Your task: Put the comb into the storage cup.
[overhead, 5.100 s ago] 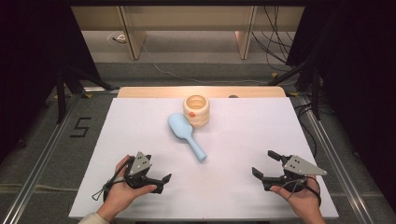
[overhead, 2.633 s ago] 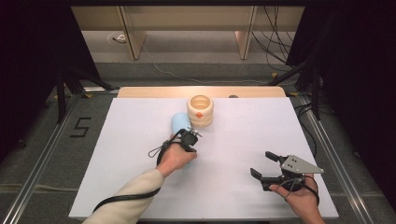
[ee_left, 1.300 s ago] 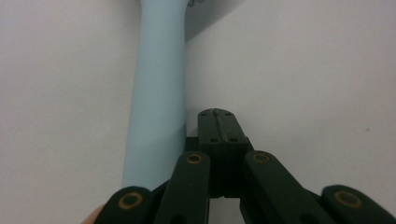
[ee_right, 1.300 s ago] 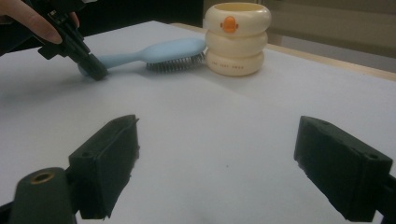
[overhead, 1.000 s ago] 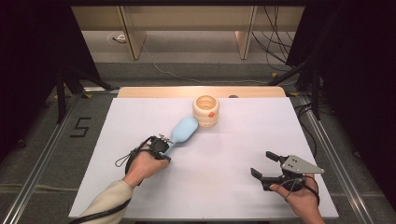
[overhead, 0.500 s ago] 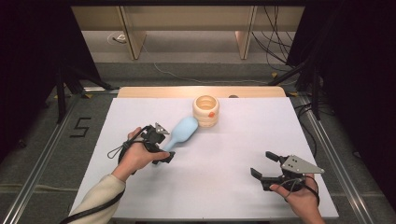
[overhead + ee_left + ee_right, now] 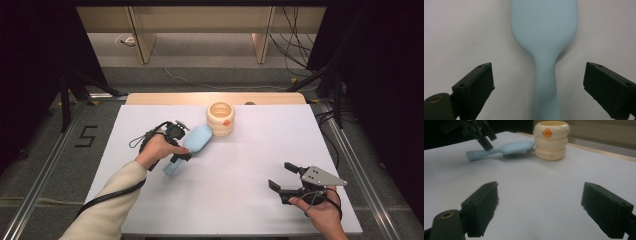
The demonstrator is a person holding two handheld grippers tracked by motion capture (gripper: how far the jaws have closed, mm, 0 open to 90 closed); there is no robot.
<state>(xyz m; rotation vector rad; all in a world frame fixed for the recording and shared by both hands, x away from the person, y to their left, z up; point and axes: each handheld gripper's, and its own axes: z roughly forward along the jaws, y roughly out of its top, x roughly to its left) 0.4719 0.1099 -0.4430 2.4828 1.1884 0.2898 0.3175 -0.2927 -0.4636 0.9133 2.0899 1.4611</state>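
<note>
A light blue hairbrush lies on the white table, bristles down, its head next to a cream ringed cup with an orange mark. My left gripper hovers over the brush handle. Its jaws have just been opening and now stand wide, with the handle between them and untouched. In the right gripper view the brush and cup sit far off, with the left gripper above the handle. My right gripper rests open and empty at the near right.
A wooden strip runs along the table's far edge, just behind the cup. Metal rails flank the table on both sides. Cables hang at the back right.
The left gripper has opened and let go of the brush handle, then lifted a little off it. The brush now lies on the table. The right gripper has not moved.
</note>
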